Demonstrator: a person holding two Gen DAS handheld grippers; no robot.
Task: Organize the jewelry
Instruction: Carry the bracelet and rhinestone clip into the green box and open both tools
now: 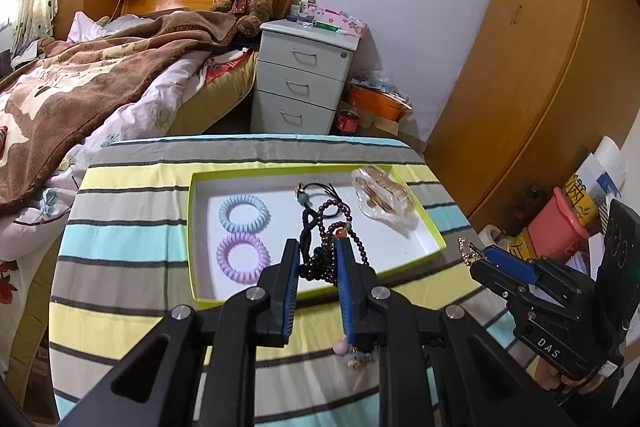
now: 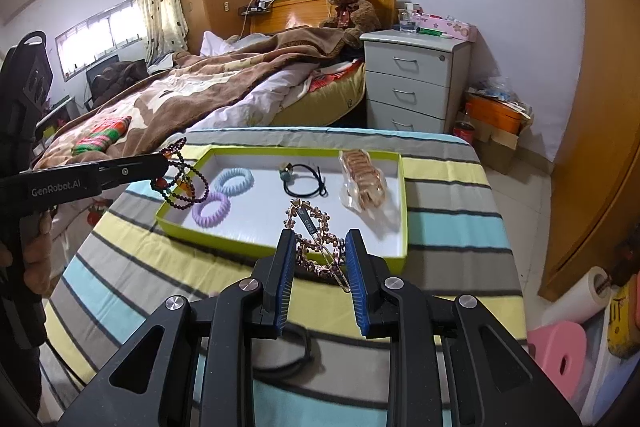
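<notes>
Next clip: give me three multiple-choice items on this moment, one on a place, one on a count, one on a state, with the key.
1. Where does the black hair tie lie?
A. in the green-edged tray
B. on the striped cloth
C. on the bed

2. How many spiral hair ties are in the tray?
A. one
B. two
C. four

3. What does the right tool hold?
A. nothing
B. the bead bracelet
C. the rhinestone hair clip

Key: 1 A, it rests on the tray's white floor. 2 B, one blue and one purple. 3 C, the clip sits between its fingers, while the left tool holds the bead bracelet.
</notes>
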